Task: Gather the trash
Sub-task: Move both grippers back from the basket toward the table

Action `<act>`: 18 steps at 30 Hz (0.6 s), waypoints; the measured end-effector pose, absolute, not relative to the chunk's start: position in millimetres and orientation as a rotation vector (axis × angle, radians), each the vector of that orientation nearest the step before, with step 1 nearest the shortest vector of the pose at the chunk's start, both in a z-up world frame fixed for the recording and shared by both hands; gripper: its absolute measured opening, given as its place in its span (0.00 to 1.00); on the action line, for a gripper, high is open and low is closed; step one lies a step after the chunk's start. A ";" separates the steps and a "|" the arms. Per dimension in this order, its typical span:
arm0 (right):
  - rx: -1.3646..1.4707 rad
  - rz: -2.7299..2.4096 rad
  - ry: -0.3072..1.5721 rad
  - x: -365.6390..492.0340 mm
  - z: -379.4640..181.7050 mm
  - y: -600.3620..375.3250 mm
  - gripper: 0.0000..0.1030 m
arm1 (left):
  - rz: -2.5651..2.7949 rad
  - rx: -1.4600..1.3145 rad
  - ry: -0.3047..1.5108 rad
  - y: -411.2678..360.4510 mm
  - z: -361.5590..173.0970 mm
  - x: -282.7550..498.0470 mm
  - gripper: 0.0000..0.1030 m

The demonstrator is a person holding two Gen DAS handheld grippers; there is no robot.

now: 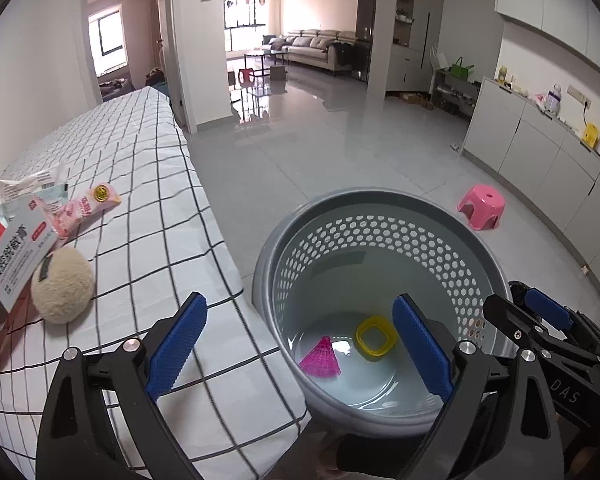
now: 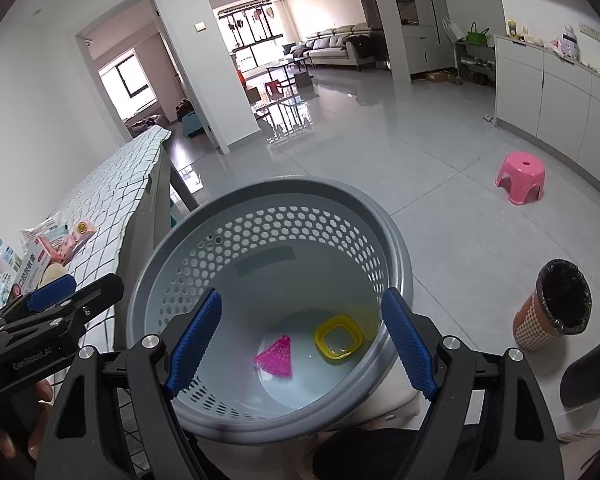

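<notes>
I see the checked table on my left, with the grey perforated basket just beside its edge. Both my left gripper and right gripper hang over it, jaws spread, holding nothing. A yellow ring and pink shuttlecock lie inside; packets are piled on the table.

Checked-cloth table at frame left: boxes, pink packet, beige puff. Grey tile floor: grey basket centre, pink stool right.
</notes>
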State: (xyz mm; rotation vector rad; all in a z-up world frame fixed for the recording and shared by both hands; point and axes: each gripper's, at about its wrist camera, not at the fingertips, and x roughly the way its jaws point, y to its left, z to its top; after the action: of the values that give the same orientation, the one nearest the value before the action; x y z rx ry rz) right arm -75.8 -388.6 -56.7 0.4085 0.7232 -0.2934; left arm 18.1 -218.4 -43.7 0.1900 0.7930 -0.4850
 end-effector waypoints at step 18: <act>0.327 -0.208 0.702 -67.4 -33.8 -328.0 0.76 | -0.395 0.117 0.742 -139.5 -23.1 12.4 0.93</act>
State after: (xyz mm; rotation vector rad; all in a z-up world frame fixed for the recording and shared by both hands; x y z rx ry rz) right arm -67.4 -328.0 -33.8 0.3275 0.7019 -0.2078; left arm 12.4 -139.5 -23.1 0.1170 0.7419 -0.3948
